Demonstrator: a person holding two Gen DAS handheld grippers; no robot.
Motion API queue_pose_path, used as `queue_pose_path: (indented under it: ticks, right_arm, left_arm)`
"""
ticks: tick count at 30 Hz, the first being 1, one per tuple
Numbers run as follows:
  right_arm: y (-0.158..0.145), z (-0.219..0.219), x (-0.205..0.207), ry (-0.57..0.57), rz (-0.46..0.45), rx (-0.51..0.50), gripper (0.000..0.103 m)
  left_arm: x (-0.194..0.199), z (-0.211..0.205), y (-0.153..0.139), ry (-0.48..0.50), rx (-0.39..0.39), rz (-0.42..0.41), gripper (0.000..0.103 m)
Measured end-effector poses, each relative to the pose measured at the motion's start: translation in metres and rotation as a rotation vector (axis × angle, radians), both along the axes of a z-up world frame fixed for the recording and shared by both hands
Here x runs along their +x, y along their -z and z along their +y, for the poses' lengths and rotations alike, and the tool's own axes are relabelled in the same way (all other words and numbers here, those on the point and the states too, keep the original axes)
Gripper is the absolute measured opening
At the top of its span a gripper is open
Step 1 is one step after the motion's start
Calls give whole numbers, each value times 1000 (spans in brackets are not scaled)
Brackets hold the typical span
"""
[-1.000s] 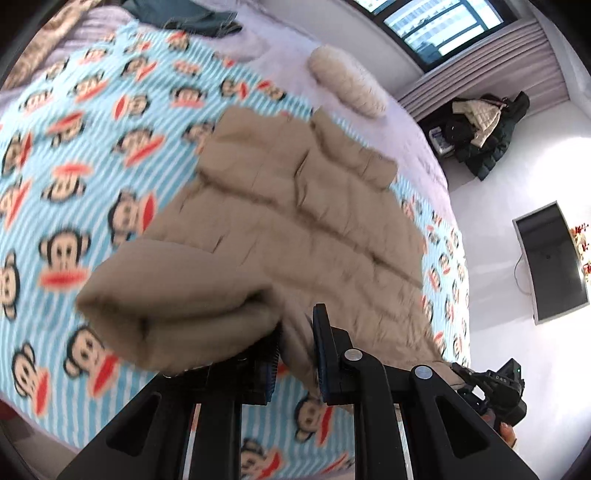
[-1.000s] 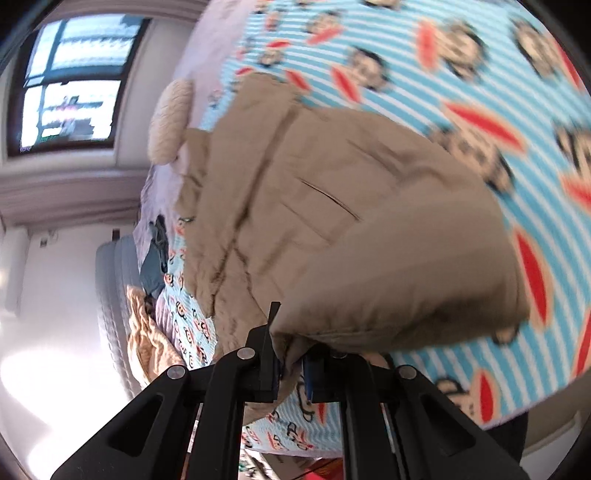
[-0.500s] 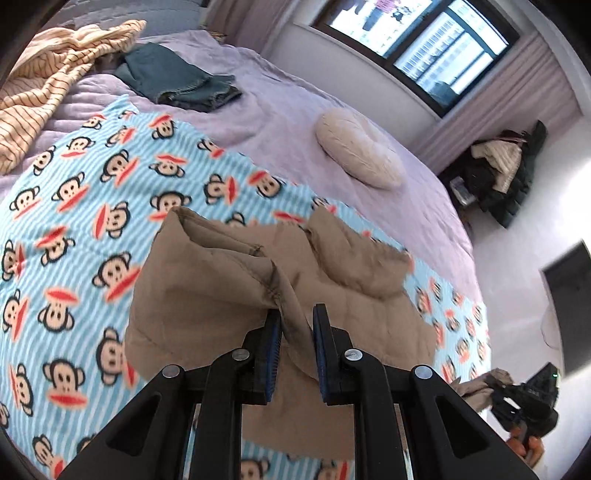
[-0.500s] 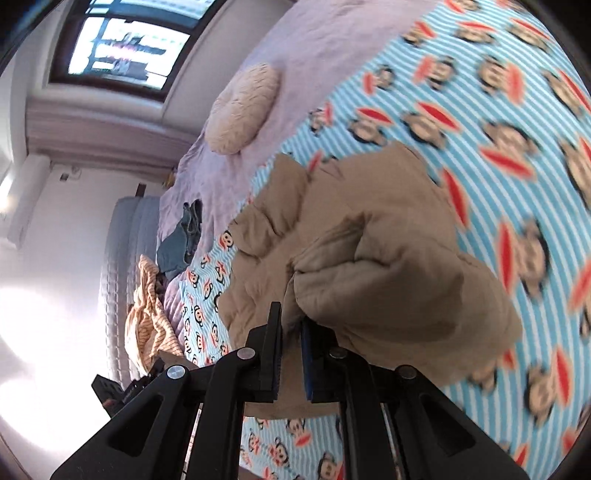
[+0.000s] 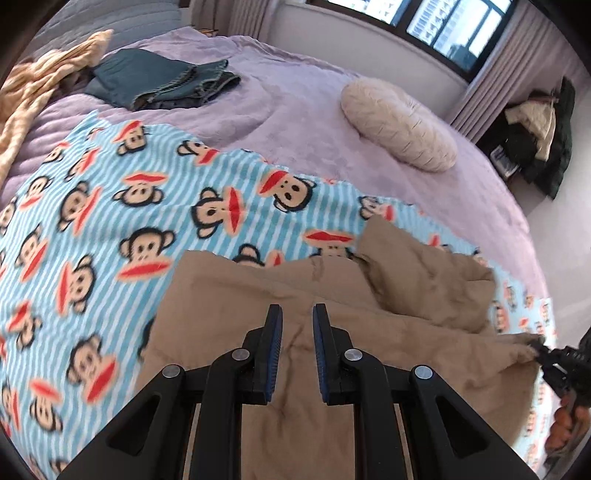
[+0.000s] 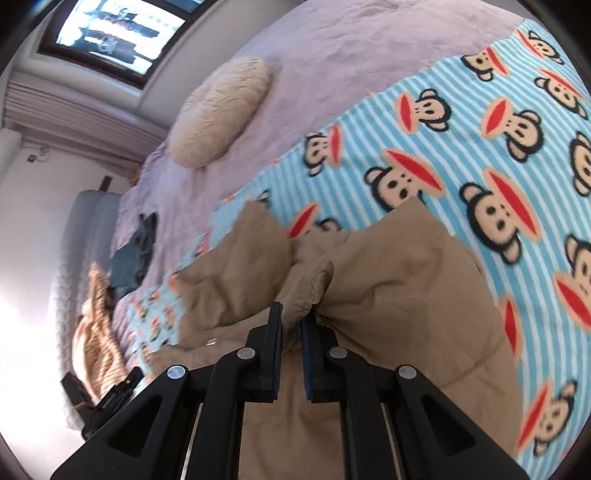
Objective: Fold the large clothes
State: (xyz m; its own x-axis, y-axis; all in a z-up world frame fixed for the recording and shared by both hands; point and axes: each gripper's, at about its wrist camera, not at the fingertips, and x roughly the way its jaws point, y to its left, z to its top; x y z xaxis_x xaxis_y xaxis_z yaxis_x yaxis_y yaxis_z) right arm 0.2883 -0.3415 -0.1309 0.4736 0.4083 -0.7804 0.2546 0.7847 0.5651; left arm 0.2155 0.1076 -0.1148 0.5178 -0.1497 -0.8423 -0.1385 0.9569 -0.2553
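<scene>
- Bedroom: lilac bed under a window, monkey blanket spread over the near half as the folding surface.
- Far left, away from the work: striped cloth and folded jeans lay on the bedspread; judged set aside so the blanket stayed free for this garment.
- Centre-back: cream pillow, well apart from the garment.
- Tan jacket lay on the blanket at its near edge, bunched, with a puffy flap doubled up on the right side.
- Left gripper hovered over the jacket's middle, fingers apart with a clear gap, nothing between them; cloth showed through the gap, lying beneath. Read as released.
- Right gripper was clenched on a hemmed fold of the jacket; cloth rose in a ridge from the pads. In the left view its tip pinched the jacket's far right corner.
- Judgement: right kept hold to keep that edge taut and stop the fold slipping open; left was free to take a new grip.
- Fold part-made, layers uneven; padded cloth likely to spring back if let go early.
- Far right: dark clothes pile by the curtain, off the bed.
</scene>
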Motion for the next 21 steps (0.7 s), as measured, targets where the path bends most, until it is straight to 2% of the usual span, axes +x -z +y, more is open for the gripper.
queue_pose_path:
  ticks: [4,5,8,12,15,16,17,18,19,21]
  right_arm:
    - [42,-2,12,33,35,-2,10]
    - [50,-2,14,38,30,-2,7]
    - [59,0,17,45,3,-9,6]
    - [54,2,18,47,11,-28,7]
    - [34,2,8,59,16,-35,13]
    - [25,4,4,57,3,-53,20]
    - [16,4,-3,53,-15,-73,33]
    - [5,7,-13,41,-43,-88,41]
    - [-1,9,-19,30,-61,-90,49]
    - [-11,24,-37,-56,-98,-84,49]
  left_arm:
    - [23,-3,41,11,44,23,19]
    - [26,-3,48,13,46,26,19]
    - [30,-5,63,23,75,11,19]
    - [31,-4,54,8,91,-2,19]
    - [15,0,28,13,77,-46,20]
    - [6,0,18,39,69,-62,21]
    - [-4,-2,10,69,71,-73,32]
    - [-14,-4,3,87,75,-84,58]
    - [-24,-5,-1,97,74,-98,66]
    - [-43,-10,-4,139,59,-111,68]
